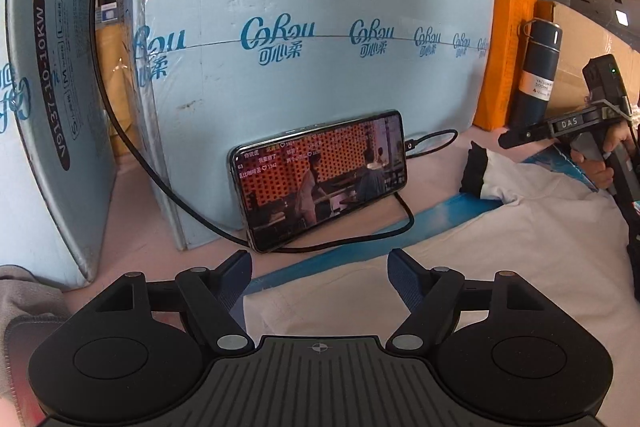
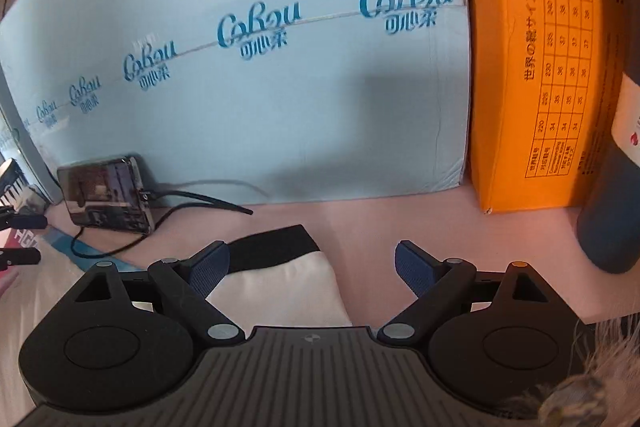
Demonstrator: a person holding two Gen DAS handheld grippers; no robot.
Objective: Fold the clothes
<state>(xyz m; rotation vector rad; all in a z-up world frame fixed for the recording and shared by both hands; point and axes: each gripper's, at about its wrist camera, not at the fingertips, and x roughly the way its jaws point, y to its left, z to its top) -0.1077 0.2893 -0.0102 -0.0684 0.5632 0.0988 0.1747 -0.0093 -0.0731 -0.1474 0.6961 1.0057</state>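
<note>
Two blue-padded fingers of the left gripper stand spread wide in the left wrist view, released and holding nothing. Below and between them lies the white garment, spread over the pink surface toward the right; its black-cuffed sleeve points at the back wall of pale blue cartons. A phone leans on its long edge against the carton, screen lit, with a black cable plugged in and looping across the surface. A dark blue flask stands upright beside an orange box. At the right edge the right gripper shows side-on in a hand; its finger gap is hard to make out from here. A grey cloth at the lower left is cut off by the frame.

From the right wrist view, the right gripper has its fingers equally wide apart, unclenched and gripping nothing. The sleeve's black cuff and white cloth lie under the left finger and in the gap; whether the pad touches the cloth I cannot tell. The flask is cut off at the right, and the phone sits far left.
</note>
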